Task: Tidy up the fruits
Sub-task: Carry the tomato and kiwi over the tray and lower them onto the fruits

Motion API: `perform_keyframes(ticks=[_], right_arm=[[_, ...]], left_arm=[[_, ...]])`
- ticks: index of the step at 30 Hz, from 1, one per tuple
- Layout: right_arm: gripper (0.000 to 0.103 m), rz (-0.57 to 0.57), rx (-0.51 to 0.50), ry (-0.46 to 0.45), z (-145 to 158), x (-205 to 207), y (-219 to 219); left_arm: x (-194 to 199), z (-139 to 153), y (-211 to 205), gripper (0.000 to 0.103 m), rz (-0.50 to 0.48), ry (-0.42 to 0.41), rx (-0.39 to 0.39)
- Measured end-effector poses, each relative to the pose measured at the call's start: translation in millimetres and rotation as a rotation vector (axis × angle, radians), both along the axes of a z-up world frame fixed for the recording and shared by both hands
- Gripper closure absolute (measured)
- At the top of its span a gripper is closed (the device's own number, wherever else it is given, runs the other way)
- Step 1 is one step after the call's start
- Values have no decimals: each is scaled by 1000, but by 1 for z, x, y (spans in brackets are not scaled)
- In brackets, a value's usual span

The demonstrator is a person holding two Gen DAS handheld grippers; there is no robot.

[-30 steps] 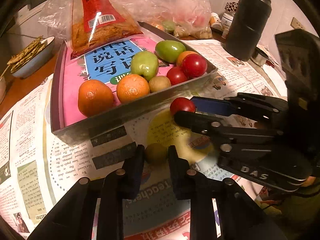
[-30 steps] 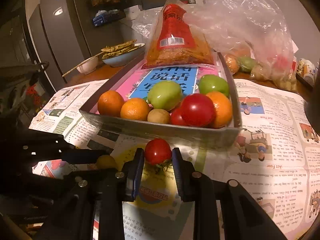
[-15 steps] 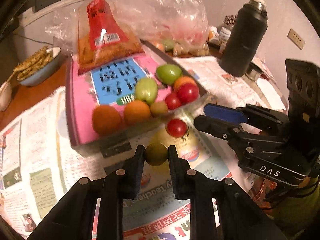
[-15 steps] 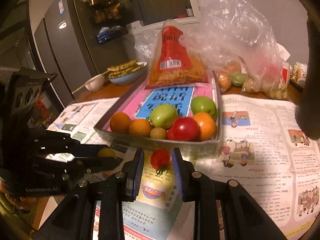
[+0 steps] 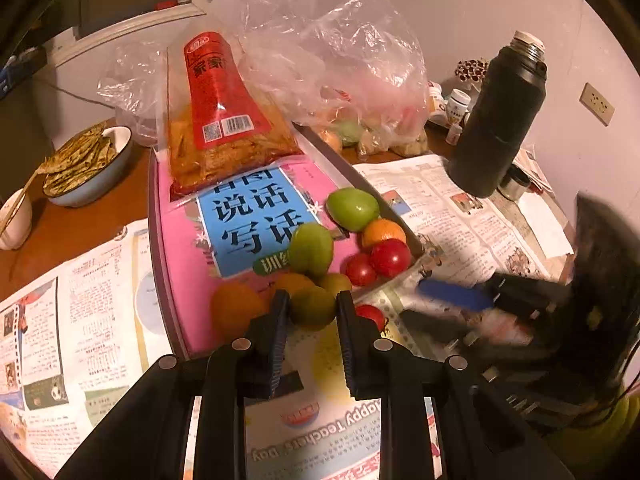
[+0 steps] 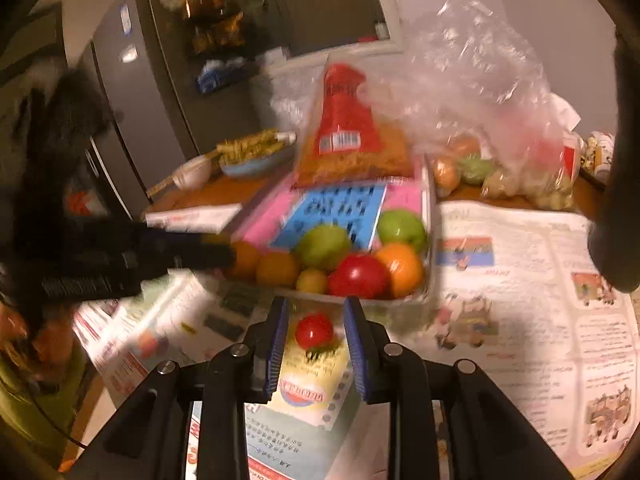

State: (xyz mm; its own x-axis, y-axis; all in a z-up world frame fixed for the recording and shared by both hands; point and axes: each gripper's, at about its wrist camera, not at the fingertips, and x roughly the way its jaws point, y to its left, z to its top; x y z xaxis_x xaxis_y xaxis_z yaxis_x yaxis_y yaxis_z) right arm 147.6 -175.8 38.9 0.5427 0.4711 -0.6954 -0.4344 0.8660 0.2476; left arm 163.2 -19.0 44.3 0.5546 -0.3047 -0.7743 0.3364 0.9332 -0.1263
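Note:
My left gripper (image 5: 312, 312) is shut on a small yellow-green fruit (image 5: 313, 307), held in the air just in front of the near rim of the grey tray (image 5: 154, 240). The tray holds a pink book with green fruits (image 5: 311, 249), oranges (image 5: 236, 310) and red tomatoes (image 5: 390, 258) at its near end. A small red tomato (image 6: 315, 330) lies on the newspaper below my right gripper (image 6: 316, 322). It shows through the narrow gap between the fingers, touched by neither. The right gripper (image 5: 452, 296) looks blurred in the left wrist view. The left gripper (image 6: 216, 252) reaches in from the left.
A red-labelled snack packet (image 5: 224, 120) leans on the tray's far end, with a clear plastic bag of produce (image 5: 360, 80) behind it. A black flask (image 5: 500, 120) stands at the right, and a bowl of food (image 5: 88, 160) at the left. Newspaper (image 6: 520, 340) covers the table.
The left gripper has lifted the yellow-green fruit off the newspaper toward the tray. The right gripper has risen, and the red tomato has stayed on the paper.

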Motion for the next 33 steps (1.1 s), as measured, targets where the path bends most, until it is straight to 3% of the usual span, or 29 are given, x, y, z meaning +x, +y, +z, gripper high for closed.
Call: perform_keyframes(ticks=[6, 13, 18, 25, 33], right_arm=[[74, 9, -114, 72, -28, 9, 27], [74, -6, -118, 94, -43, 17, 35], [74, 8, -28, 86, -27, 8, 16], [74, -69, 41, -28, 22, 19, -23], [74, -111, -11, -13, 14, 60, -33]], left_arm=[[7, -3, 1, 79, 0, 7, 8], [13, -7, 5, 79, 0, 17, 6], [19, -11, 1, 79, -12, 24, 2], [31, -20, -19, 79, -43, 47, 11], [40, -27, -42, 79, -67, 59, 42]])
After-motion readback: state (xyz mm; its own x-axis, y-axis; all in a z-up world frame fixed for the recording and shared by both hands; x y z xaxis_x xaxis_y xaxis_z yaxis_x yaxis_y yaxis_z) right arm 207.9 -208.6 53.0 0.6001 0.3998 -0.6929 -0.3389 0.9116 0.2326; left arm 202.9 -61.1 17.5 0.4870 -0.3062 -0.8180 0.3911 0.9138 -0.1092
